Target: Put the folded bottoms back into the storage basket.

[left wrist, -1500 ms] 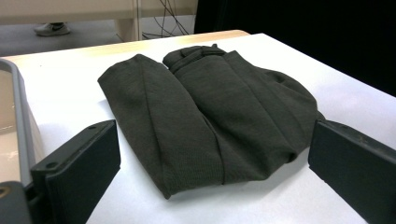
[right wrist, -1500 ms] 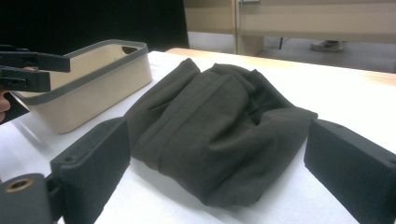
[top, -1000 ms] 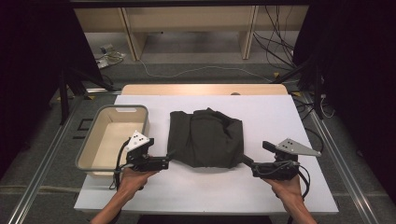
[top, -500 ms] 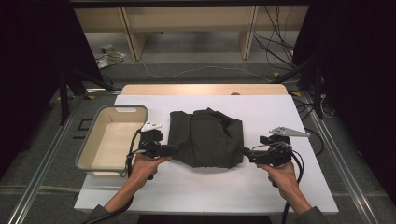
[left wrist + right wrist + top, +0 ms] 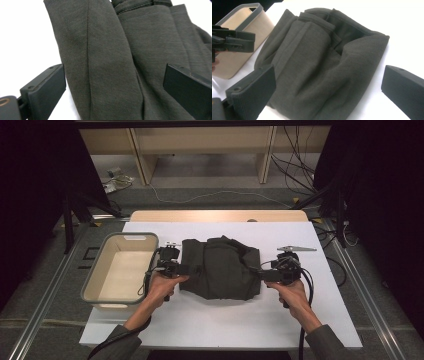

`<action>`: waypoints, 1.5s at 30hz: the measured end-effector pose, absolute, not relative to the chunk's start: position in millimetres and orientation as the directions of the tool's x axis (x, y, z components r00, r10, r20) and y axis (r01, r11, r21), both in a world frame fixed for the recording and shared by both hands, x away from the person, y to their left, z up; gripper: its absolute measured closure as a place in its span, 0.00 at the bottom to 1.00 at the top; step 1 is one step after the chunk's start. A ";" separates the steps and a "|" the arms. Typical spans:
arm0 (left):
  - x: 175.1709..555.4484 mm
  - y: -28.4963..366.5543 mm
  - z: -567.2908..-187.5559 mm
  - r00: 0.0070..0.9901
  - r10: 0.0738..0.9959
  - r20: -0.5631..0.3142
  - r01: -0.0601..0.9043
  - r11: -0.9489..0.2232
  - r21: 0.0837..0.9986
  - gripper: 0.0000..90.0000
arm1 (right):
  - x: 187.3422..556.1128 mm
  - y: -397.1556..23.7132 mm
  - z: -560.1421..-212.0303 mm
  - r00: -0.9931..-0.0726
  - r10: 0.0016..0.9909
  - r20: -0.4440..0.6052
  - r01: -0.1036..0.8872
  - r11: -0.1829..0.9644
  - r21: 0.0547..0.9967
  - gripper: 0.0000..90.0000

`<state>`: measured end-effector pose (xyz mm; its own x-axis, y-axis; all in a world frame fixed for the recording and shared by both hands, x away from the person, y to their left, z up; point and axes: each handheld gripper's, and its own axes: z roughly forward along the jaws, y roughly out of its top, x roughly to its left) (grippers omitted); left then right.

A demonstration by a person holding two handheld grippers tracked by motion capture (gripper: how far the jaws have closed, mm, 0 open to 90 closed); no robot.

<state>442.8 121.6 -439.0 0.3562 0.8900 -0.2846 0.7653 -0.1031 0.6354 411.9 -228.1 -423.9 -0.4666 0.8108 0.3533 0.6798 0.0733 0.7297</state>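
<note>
High view, from the left edge of the white worktop (image 5: 220,330): a beige bin (image 5: 121,268) with a grey rim sits at that edge. Just beside it, the left gripper (image 5: 183,268) meets the left side of a folded dark garment (image 5: 220,268) lying mid-worktop, toward the far edge. Left gripper view has its jaws spread wide, one on either side of the cloth's folded edge, not closed on it. At the garment's right side, the right gripper (image 5: 262,274) has its jaws wide apart too, holding nothing.

No readable text or labels
</note>
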 end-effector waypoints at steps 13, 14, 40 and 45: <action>458.8 117.6 -443.2 0.330 0.892 -0.308 0.792 -0.085 0.604 0.05 | 434.7 -221.0 -430.1 -0.436 0.826 0.358 0.722 0.083 0.687 0.00; 460.7 116.7 -443.9 0.329 0.893 -0.308 0.797 -0.088 0.597 0.05 | 436.5 -220.3 -430.7 -0.433 0.828 0.357 0.725 0.085 0.683 0.00; 490.6 117.2 -465.6 0.263 0.912 -0.315 0.853 -0.067 0.518 0.05 | 470.8 -196.8 -450.8 -0.421 0.823 0.382 0.780 0.113 0.616 0.00; 494.0 116.7 -470.2 0.259 0.913 -0.315 0.860 -0.069 0.506 0.05 | 473.5 -191.7 -455.9 -0.419 0.831 0.366 0.787 0.132 0.602 0.00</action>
